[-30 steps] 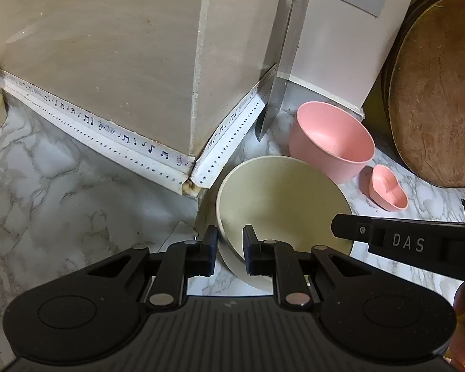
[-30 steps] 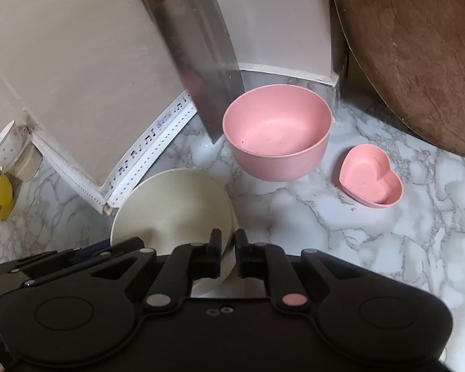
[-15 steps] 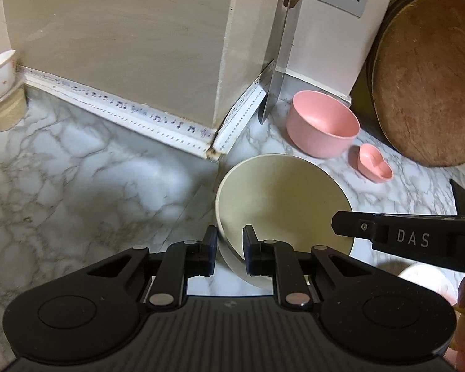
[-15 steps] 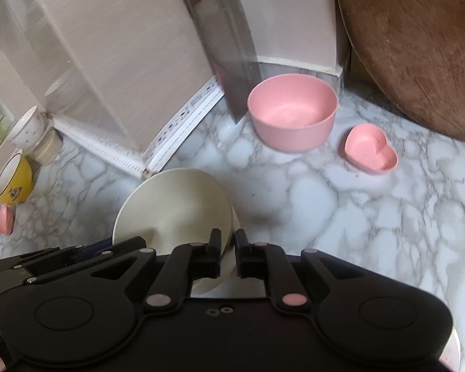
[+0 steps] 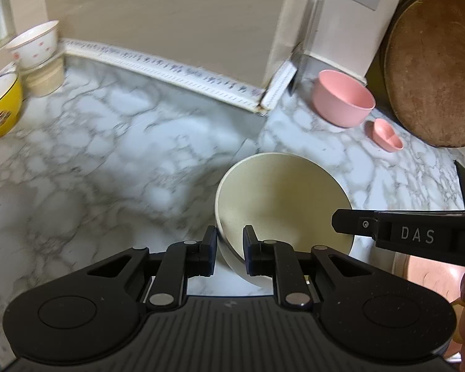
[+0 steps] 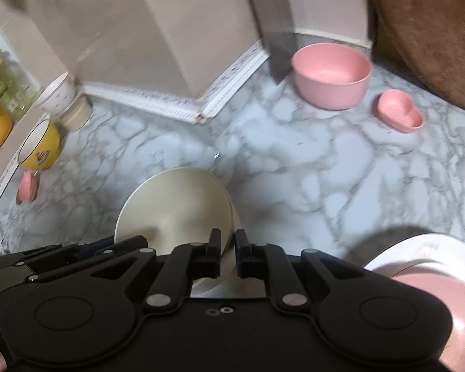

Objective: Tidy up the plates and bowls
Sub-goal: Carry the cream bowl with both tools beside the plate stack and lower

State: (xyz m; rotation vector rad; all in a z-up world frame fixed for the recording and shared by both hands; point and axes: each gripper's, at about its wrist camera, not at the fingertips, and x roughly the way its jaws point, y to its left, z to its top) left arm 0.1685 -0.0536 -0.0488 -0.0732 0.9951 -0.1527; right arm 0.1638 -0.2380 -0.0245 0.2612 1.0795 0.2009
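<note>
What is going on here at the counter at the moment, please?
A person holds two grippers, and both grip one cream bowl by its rim: the left gripper on the near edge, the right gripper on the other side. The bowl is over the marble counter. A pink bowl and a heart dish sit by the wall.

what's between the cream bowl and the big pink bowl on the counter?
Only bare marble counter lies between the cream bowl and the pink bowl; clearest in the right wrist view.
</note>
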